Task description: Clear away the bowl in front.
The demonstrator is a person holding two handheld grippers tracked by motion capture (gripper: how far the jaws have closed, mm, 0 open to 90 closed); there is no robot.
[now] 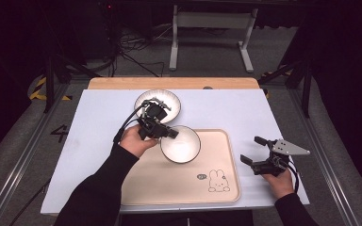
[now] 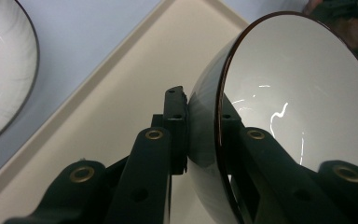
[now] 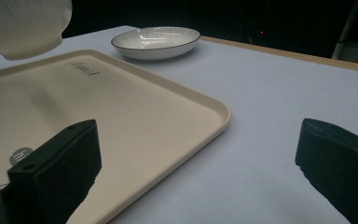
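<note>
My left gripper (image 1: 172, 133) is shut on the rim of a white bowl (image 1: 181, 144) with a dark edge and holds it tilted a little above the back left part of a beige tray (image 1: 169, 183). In the left gripper view one jaw lies against the bowl's (image 2: 284, 93) outer wall and the other inside it. My right gripper (image 1: 250, 149) stands open on the table just right of the tray, nothing between its jaws. In the right gripper view its two black pads (image 3: 56, 172) frame the tray's corner (image 3: 121, 107), and the held bowl (image 3: 23, 23) hangs at the upper left.
A shallow white ribbed plate (image 1: 158, 102) with a dark rim sits on the white table (image 1: 99, 141) behind the tray. A rabbit drawing (image 1: 218, 181) marks the tray's near right corner. A wooden strip (image 1: 169, 83) runs along the far table edge.
</note>
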